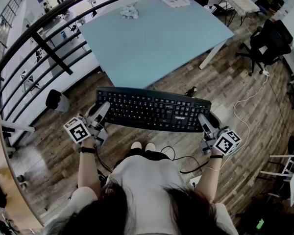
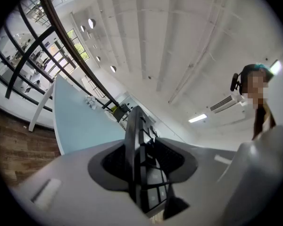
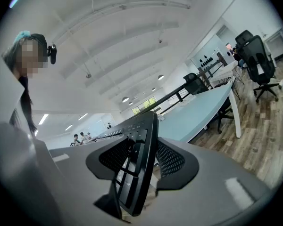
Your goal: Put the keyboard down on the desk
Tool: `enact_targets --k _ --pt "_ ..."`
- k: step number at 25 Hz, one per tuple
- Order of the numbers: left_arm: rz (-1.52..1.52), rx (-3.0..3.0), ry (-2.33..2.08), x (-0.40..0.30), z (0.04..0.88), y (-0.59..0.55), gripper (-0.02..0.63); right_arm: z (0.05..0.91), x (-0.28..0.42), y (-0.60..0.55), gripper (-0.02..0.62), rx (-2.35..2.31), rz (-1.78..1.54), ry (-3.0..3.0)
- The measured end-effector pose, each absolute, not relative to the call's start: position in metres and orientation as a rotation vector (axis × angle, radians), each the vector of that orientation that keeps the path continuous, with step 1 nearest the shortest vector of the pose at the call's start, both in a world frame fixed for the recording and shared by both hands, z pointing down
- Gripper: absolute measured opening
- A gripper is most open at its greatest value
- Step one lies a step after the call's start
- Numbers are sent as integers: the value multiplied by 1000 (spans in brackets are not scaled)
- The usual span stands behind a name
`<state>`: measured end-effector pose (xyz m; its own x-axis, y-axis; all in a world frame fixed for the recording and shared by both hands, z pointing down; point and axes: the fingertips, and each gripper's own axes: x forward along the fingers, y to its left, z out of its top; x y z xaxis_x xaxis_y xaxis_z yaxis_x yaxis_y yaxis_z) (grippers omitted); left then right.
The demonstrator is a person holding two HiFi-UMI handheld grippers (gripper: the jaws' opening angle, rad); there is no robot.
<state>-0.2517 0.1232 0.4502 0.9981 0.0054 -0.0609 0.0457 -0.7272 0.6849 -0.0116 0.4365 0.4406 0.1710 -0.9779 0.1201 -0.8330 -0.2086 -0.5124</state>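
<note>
Keyboard [image 1: 154, 109] sits with each end clamped between jaws of left gripper [image 1: 103, 108] and right gripper [image 1: 203, 119].

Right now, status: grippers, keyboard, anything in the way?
Left gripper shut on keyboard, left end; right gripper shut on right end. Keyboard in the air, short of desk. Desk's near part bare.

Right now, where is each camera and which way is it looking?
Head view: on the person's head, looking steeply down at the keyboard, forearms and blue desk ahead.
Left gripper view: on the left gripper, looking along its jaws gripping the keyboard's end; the person's head shows.
Right gripper view: on the right gripper, same at the other end.
All three share keyboard and desk.
</note>
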Motion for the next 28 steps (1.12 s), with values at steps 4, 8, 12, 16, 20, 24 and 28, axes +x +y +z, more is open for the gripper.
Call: enact_targets --k 4,8,12,16,20,24,28 --pt "-63 2384 35 -254 453 123 183 445 -15 436 165 -2119 -638 1719" --pt "-66 2376 28 -256 455 124 183 444 -14 436 164 -2113 -628 1721" --pt "-62 2379 9 -257 455 124 183 446 -12 433 164 -2103 -627 1722" --pt "-59 2383 -11 -247 455 132 183 450 3 439 166 -2085 -638 1722" --pt "-58 2381 -36 -229 459 125 183 456 25 427 164 -2071 -660 1735" --pt "-57 2367 -53 -208 462 100 183 456 50 399 164 -2072 -675 1744" --pt "-66 2365 -65 -175 456 69 184 447 85 367 164 -2071 -666 1750"
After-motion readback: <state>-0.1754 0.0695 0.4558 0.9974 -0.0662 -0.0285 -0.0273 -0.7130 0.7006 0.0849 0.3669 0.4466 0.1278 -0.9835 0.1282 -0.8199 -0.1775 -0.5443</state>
